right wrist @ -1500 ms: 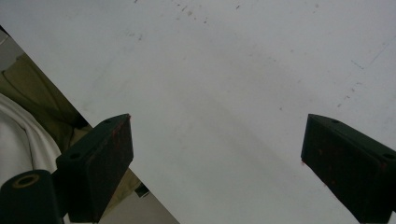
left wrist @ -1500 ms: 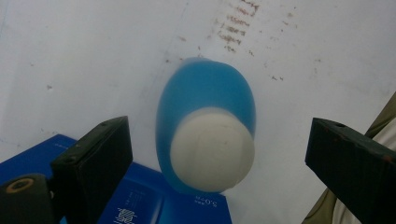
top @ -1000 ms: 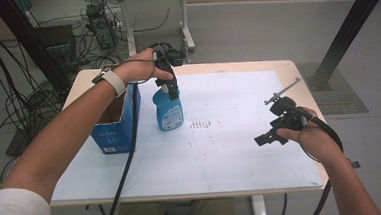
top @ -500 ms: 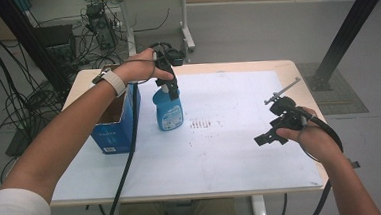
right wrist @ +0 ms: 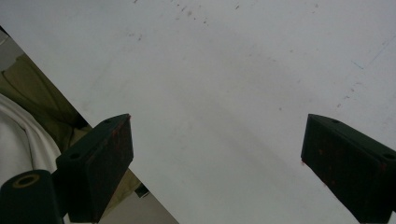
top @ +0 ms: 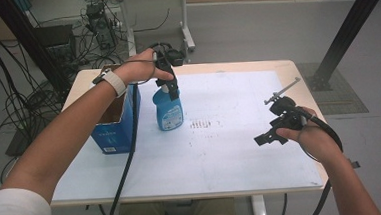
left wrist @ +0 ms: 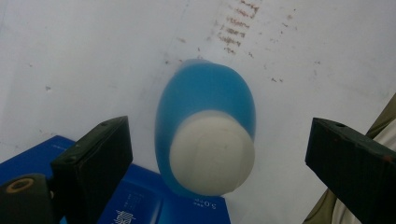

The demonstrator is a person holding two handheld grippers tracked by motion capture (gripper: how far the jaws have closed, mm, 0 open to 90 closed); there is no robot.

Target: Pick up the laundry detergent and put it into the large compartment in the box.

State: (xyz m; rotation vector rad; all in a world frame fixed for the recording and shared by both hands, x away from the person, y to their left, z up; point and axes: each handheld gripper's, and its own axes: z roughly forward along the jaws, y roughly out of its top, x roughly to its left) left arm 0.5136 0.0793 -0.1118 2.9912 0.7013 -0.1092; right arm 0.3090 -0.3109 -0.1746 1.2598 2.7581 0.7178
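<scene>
One blue bottle point(top: 169, 109), one box point(top: 116, 123); both hand-held grippers wide apart, empty.

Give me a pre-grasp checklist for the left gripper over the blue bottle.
1. Left gripper open: ok, jaws wide apart.
2. Blue plastic bottle with white cap centred between the jaws: ok.
3. Bottle upright on the white table: ok.
4. Clearance from the blue cardboard box: cannot tell, it stands close beside the bottle.
5. Right gripper out of the way: ok, open over bare table.
</scene>
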